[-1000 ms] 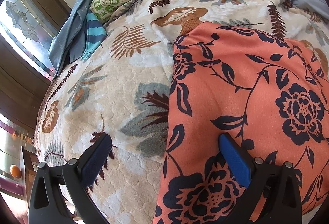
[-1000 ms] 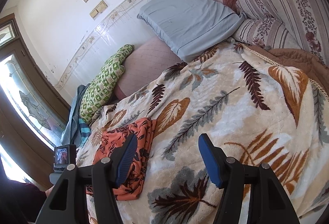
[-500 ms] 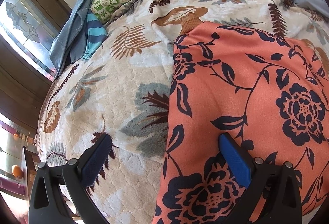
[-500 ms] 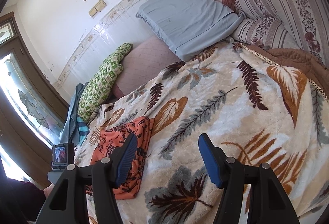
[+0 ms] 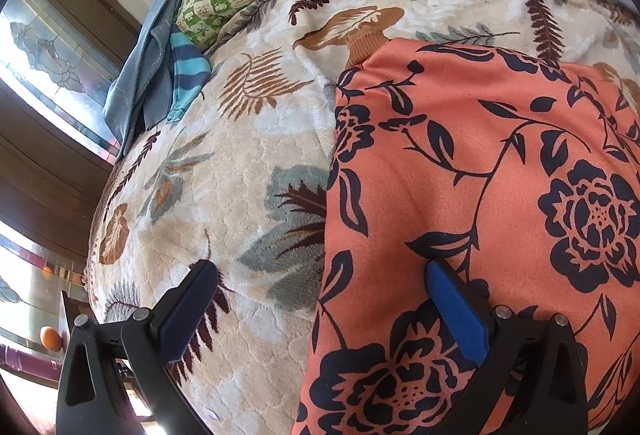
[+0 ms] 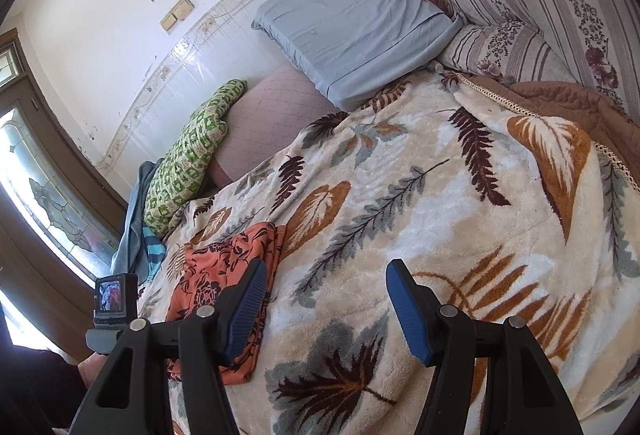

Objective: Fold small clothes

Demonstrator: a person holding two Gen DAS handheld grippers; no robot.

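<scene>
Nothing has visibly shifted: both wide-open, empty grippers, left gripper (image 5: pixel 320 311) and right gripper (image 6: pixel 326 311), tilt down, the folded orange floral-print cloth (image 5: pixel 480 195) under the left's right finger.

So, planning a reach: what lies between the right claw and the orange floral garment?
Only bare leaf-print blanket; right claw hovers open beside the orange floral garment, in the right wrist view.

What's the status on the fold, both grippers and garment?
Left gripper open, fingers straddling the orange floral garment's left edge. Right gripper open, empty, above the leaf-print blanket. Garment lying flat on the blanket, not gripped. Nothing in the way.
</scene>
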